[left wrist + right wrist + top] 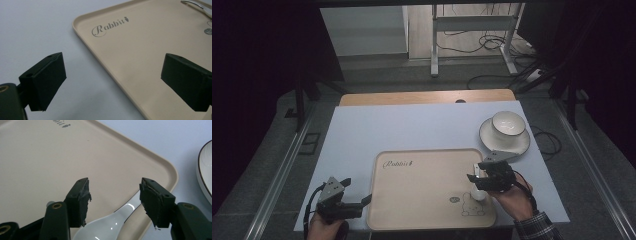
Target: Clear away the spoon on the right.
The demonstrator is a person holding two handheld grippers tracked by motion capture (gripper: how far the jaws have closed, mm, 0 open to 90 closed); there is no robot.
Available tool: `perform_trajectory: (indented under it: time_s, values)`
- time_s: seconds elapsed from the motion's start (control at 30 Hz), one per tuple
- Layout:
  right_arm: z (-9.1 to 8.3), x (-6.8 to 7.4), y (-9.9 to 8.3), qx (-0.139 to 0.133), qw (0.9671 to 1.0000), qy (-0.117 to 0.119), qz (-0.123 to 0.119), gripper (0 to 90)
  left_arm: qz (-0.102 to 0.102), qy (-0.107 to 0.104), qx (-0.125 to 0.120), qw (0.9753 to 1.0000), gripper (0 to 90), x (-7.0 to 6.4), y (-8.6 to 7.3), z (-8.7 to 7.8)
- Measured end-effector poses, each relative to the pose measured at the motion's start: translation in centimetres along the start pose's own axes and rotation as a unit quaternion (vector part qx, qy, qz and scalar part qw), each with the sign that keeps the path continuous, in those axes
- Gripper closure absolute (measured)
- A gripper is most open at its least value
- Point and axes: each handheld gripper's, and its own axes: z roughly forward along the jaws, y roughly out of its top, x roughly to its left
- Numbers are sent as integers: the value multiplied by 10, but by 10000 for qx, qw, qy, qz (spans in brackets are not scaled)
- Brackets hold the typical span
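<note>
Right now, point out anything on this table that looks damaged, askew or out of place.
The black rubber pads on the right tongs look frayed and torn at the edges. The glossy white ceramic spoon lies with its handle over the beige plastic tray's rim. Otherwise nothing stands out.

From above, the right gripper (478, 174) hides most of the spoon (479, 194). In the right gripper view, the plate (205, 173) runs off the right edge.
</note>
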Motion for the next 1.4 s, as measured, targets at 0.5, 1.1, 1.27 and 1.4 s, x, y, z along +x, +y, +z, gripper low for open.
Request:
perform_trajectory:
  time_s: [0.5,1.1,1.27,1.4]
  values:
    - [-10,1,-8,-220,9997,-112,-46,280,-23,-17,-4,10000,56,1,0,0]
    - [-21,3,-21,-364,9992,-137,-23,160,-25,-27,-1,10000,56,1,0,0]
    - [-23,4,-24,-332,9994,-125,-39,125,-26,-22,1,10000,56,1,0,0]
    - [-26,5,-26,-340,9994,-88,-24,96,-26,-19,4,10000,56,1,0,0]
